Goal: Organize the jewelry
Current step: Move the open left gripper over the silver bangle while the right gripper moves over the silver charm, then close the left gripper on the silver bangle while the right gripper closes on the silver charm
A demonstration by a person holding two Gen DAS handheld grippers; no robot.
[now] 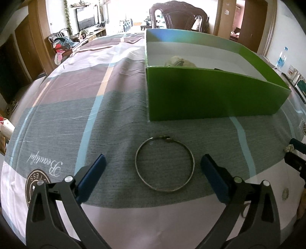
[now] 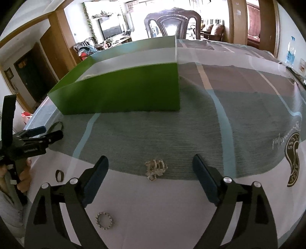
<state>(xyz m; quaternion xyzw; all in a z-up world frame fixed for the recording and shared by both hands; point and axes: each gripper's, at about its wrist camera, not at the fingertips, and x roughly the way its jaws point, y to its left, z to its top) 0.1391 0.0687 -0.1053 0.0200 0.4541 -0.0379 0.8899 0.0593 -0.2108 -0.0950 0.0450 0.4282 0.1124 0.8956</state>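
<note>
A thin silver bangle [image 1: 164, 164] lies flat on the grey cloth between the fingertips of my open left gripper [image 1: 153, 162]. Beyond it stands an open green box [image 1: 210, 93] with a pale beaded piece [image 1: 179, 61] inside. In the right wrist view my open right gripper [image 2: 150, 162] brackets a small pale beaded bracelet [image 2: 155, 168] on the cloth. A toothed silver ring [image 2: 104, 220] and a small dark ring [image 2: 59, 175] lie nearer, to the left. The green box [image 2: 122, 92] stands beyond. The left gripper [image 2: 41, 133] shows at the left edge.
The table is covered by a patterned grey, white and mauve cloth [image 1: 80, 118]. A dark wooden chair [image 1: 177, 15] stands behind the far edge. A water bottle [image 1: 282, 58] stands at the far right. The right gripper's tips [image 1: 295, 151] show at the right edge.
</note>
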